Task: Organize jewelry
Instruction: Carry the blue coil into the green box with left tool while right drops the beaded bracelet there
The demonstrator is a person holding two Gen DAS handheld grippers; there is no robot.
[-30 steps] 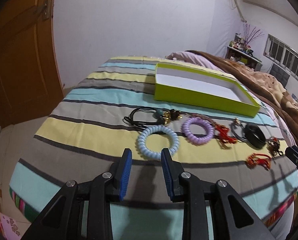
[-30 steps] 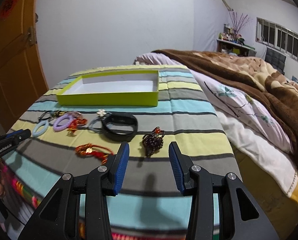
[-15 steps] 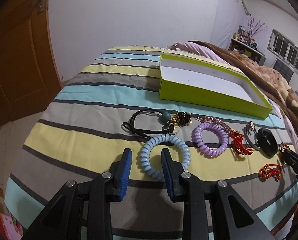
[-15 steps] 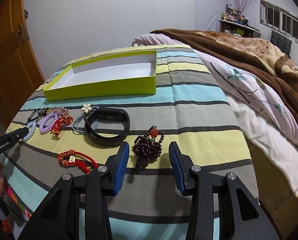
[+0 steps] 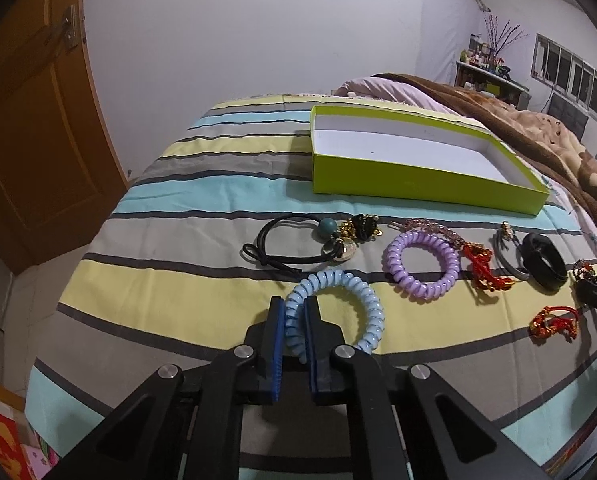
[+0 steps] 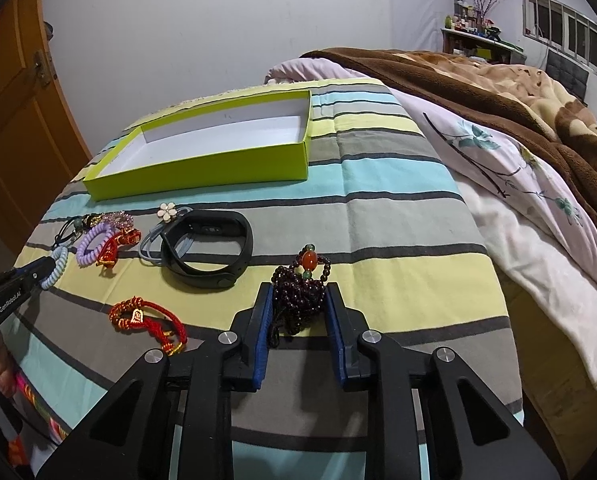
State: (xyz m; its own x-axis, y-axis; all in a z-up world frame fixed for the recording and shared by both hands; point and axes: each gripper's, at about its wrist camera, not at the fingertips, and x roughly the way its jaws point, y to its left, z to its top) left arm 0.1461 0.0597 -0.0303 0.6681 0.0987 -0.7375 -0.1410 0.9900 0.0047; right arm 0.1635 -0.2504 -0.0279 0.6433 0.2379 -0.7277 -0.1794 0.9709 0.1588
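Observation:
My left gripper (image 5: 294, 310) is shut on the near left side of a light blue spiral hair tie (image 5: 354, 300) that lies on the striped bedspread. My right gripper (image 6: 298, 300) is open, its jaws on either side of a dark purple bead bracelet (image 6: 300, 294) with an orange stone. An empty lime green box (image 5: 410, 148) with a white inside sits farther back; it also shows in the right wrist view (image 6: 218, 136). A purple spiral tie (image 5: 422, 264), black hair ties (image 5: 294, 244), red cord bracelets (image 6: 146, 318) and a black fitness band (image 6: 208, 248) lie between.
The striped bedspread (image 6: 398, 240) drops off at its near and left edges. A brown blanket (image 6: 498, 92) and a floral sheet (image 6: 518, 184) lie to the right. A wooden door (image 5: 26, 120) stands at the left. A grey tie with a white flower (image 6: 166, 212) lies beside the band.
Both grippers moved forward and down. The left jaws closed on the light blue spiral tie. The right jaws came around the purple bead bracelet and stay apart.

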